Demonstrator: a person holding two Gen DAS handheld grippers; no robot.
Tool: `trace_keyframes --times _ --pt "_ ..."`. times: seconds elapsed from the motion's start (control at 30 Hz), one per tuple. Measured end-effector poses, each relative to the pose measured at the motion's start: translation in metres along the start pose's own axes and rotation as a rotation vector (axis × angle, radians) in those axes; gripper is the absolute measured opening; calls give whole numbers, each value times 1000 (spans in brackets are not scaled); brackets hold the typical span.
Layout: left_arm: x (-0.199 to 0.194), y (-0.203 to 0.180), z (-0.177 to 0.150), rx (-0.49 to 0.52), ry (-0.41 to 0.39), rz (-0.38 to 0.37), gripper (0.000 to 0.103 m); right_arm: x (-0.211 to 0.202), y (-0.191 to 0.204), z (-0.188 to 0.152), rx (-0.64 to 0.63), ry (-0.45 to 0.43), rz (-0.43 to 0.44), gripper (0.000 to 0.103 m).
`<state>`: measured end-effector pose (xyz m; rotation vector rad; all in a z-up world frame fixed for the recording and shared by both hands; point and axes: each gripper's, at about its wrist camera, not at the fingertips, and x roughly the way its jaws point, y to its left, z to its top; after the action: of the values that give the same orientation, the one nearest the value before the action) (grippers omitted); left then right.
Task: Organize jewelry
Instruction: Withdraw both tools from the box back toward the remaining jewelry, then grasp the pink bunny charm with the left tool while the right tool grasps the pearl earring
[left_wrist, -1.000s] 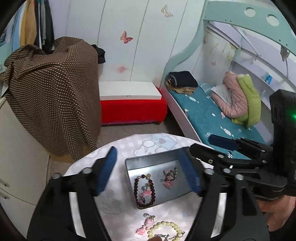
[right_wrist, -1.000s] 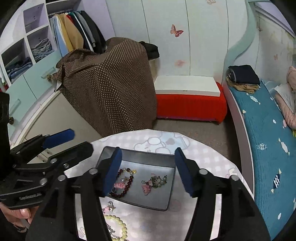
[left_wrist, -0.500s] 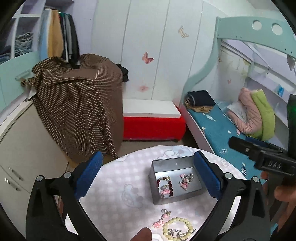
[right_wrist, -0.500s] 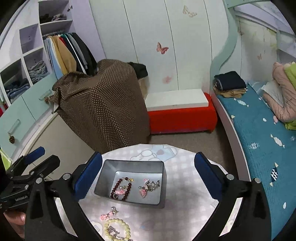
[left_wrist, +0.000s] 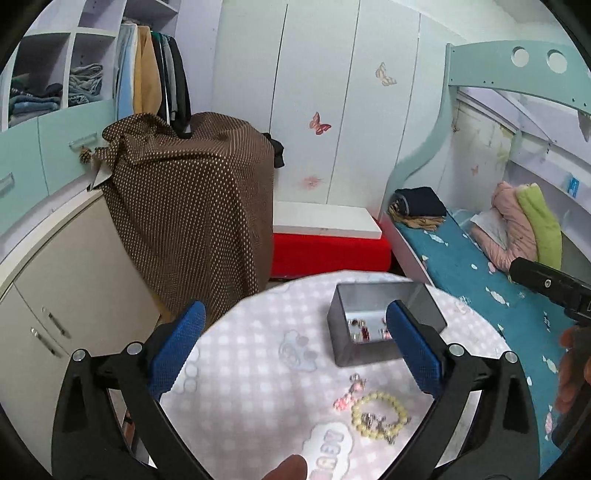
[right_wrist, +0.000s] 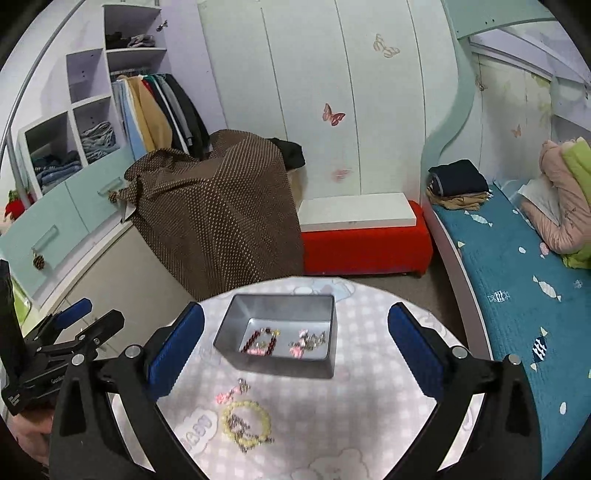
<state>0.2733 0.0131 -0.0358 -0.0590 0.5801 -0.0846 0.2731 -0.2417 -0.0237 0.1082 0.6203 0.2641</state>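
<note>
A grey metal box (right_wrist: 280, 334) stands on the round table (right_wrist: 362, 413) and holds a dark red bead bracelet (right_wrist: 258, 341) and a pink charm piece (right_wrist: 306, 341). It also shows in the left wrist view (left_wrist: 380, 332). A pale yellow bead bracelet (right_wrist: 245, 424) and a small pink charm (right_wrist: 231, 393) lie on the cloth in front of the box; both show in the left wrist view, bracelet (left_wrist: 378, 413) and charm (left_wrist: 349, 393). My left gripper (left_wrist: 295, 347) is open and empty, raised over the table's left part. My right gripper (right_wrist: 295, 343) is open and empty, raised above the box.
A cabinet draped with a brown dotted cloth (right_wrist: 221, 214) stands behind the table, a red bench (right_wrist: 365, 243) beside it, a bed with a teal sheet (right_wrist: 517, 280) on the right. A thumb tip (left_wrist: 288, 467) shows at the bottom of the left wrist view.
Both grippers have pulled back and up from the box and their jaws have opened wider. The left one has swung to the left. The jewelry has not moved.
</note>
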Motion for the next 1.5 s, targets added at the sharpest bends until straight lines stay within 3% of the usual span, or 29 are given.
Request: trace_keyframes --times 0.33,0.77,1.0,1.5 --pt "-14 -3 -44 36 10 21 98 12 21 -37 -73 73 -8 96" --pt "-6 -6 -66 43 41 32 98 26 36 -61 -95 104 -11 96" --pt "31 -9 -84 77 119 22 98 70 40 -77 -111 228 -32 96" --pt "127 -30 -103 202 303 -42 97 80 7 -81 -30 255 -73 96"
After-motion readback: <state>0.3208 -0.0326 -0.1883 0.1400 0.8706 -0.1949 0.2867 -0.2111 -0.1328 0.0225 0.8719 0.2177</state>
